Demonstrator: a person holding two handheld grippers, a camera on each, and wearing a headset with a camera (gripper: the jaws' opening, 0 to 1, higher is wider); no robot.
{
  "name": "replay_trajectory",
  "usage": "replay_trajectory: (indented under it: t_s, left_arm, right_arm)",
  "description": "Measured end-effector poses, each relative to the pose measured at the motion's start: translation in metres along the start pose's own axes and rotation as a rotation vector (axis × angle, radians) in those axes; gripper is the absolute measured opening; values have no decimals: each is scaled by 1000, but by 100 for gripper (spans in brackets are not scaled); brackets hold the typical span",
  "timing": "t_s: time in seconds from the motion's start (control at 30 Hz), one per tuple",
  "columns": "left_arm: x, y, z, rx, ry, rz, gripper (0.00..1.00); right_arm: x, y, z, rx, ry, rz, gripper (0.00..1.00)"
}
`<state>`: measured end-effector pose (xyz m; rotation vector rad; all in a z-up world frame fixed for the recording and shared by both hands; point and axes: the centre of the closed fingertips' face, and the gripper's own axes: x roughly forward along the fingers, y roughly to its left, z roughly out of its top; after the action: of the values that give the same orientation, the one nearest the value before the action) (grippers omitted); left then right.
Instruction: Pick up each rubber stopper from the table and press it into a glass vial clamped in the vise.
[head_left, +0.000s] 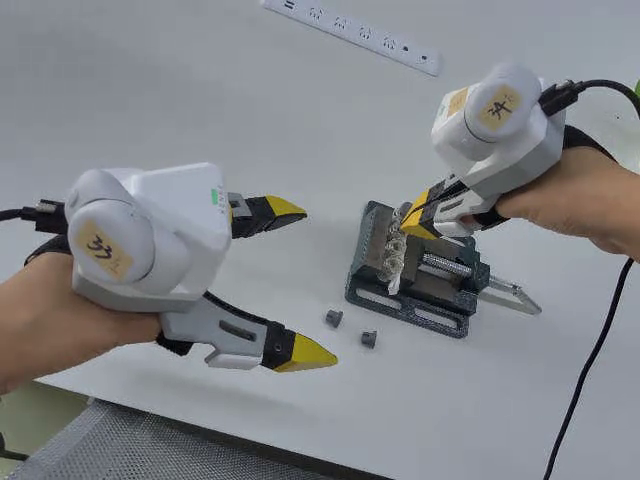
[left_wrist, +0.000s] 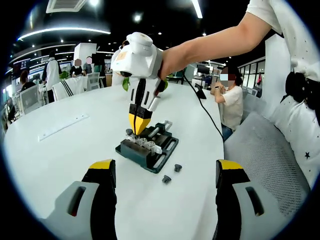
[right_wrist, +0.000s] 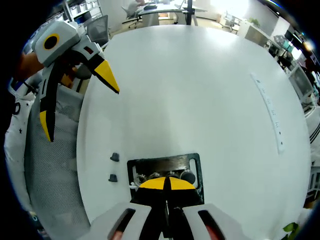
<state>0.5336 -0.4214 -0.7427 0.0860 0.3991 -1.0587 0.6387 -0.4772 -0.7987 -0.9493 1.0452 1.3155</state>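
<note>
We see the left gripper (head_left: 305, 282) held above the white table (head_left: 200, 100), off to the left of the work. Its jaws are spread wide, with nothing between the yellow tips. 2 dark rubber stoppers (head_left: 334, 318) lie loose on the table just in front of the vise (head_left: 415, 300), close to each other and apart from its base. The vise clamps a row of glass vials (head_left: 392, 250) standing upright between its plates. The right gripper (head_left: 412, 225) points steeply down onto that row, and its yellow tips are brought together right at the vial mouths. From the right gripper view the tips meet with no visible gap, but we cannot tell whether a stopper is pinched beneath them. A white power strip (head_left: 350, 30) lies at the far edge of the table, well apart from the vise.
</note>
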Motion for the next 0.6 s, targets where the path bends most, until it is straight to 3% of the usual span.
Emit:
replay_trajectory:
  t_s: [0.6]
  left_arm:
    - [1,-1,4,3,-6,-1,80]
  right_arm:
    - [4,0,1,-17,36,18,0]
